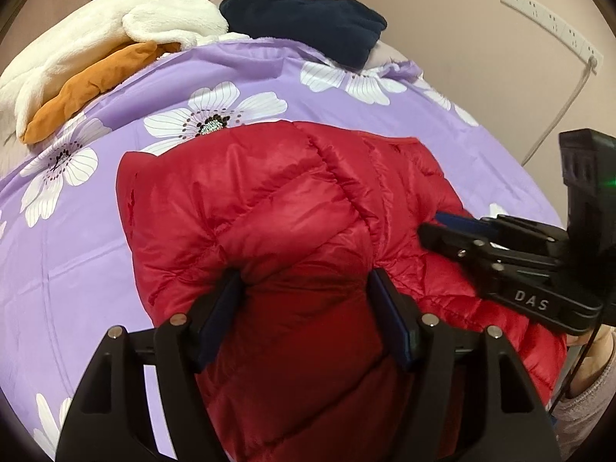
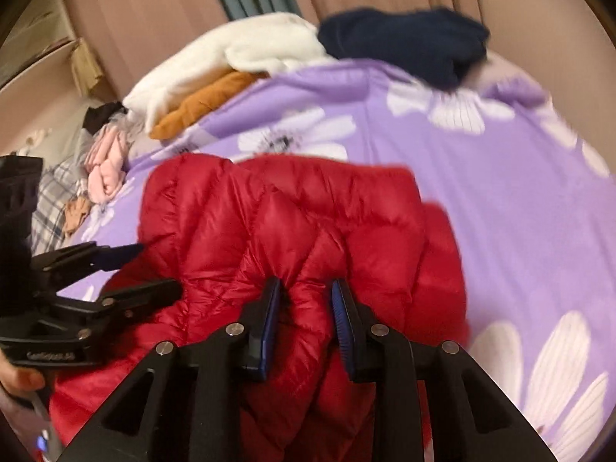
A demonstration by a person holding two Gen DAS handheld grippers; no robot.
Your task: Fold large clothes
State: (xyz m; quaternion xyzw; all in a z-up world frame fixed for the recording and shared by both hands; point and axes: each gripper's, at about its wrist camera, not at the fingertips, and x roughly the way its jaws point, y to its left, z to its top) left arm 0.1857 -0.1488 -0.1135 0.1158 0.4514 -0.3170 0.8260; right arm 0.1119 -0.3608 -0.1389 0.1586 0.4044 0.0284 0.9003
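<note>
A red puffer jacket (image 1: 277, 200) lies bunched on the purple flowered bedspread (image 1: 77, 231); it also shows in the right wrist view (image 2: 308, 215). My left gripper (image 1: 304, 281) has its jaws wide apart with a thick fold of the jacket pressed between them. It also shows at the left of the right wrist view (image 2: 158, 269). My right gripper (image 2: 306, 288) has its jaws partly closed on a fold of the jacket. It also shows at the right of the left wrist view (image 1: 431, 227), resting on the jacket.
A white fleece (image 1: 115, 34), an orange garment (image 1: 88, 84) and a dark navy garment (image 1: 308, 19) lie at the far end of the bed. More clothes (image 2: 104, 158) are piled left of the bed. A wall with a power strip (image 1: 554, 19) is at right.
</note>
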